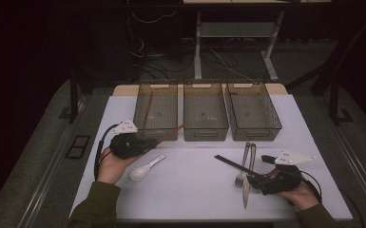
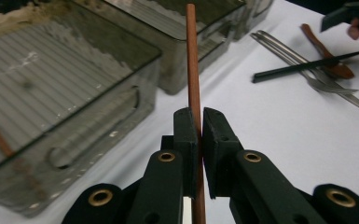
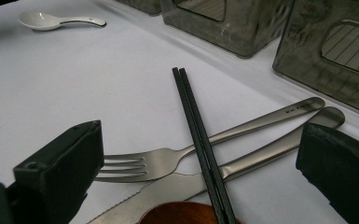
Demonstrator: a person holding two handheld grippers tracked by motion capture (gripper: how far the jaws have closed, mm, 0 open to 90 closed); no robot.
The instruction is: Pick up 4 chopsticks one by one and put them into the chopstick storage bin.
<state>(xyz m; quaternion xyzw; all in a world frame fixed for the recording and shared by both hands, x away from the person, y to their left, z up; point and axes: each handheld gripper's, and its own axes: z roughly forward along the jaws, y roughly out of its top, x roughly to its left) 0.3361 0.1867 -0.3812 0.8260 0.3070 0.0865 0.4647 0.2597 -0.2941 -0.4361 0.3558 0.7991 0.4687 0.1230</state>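
Two black jaws of the left gripper [image 2: 199, 140] are clamped on a brown chopstick [image 2: 193, 70], which juts past their tips toward the leftmost bin [image 1: 157, 110]. Across the table, the right gripper [image 3: 205, 177] stands wide open over black chopsticks [image 3: 198, 135], a fork [image 3: 168, 161] and a knife [image 3: 261, 151].

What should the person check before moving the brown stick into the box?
1. Left tool shut on the brown chopstick: ok.
2. Chopstick lifted off the table: ok, its tip points toward the left bin.
3. Left bin has room: ok, one brown chopstick already lies in it, leaning on the wall.
4. White spoon out of the way: ok, it lies below the tool.
5. Right tool not holding anything: ok, its jaws stand wide apart over the black chopsticks, fork and knife.
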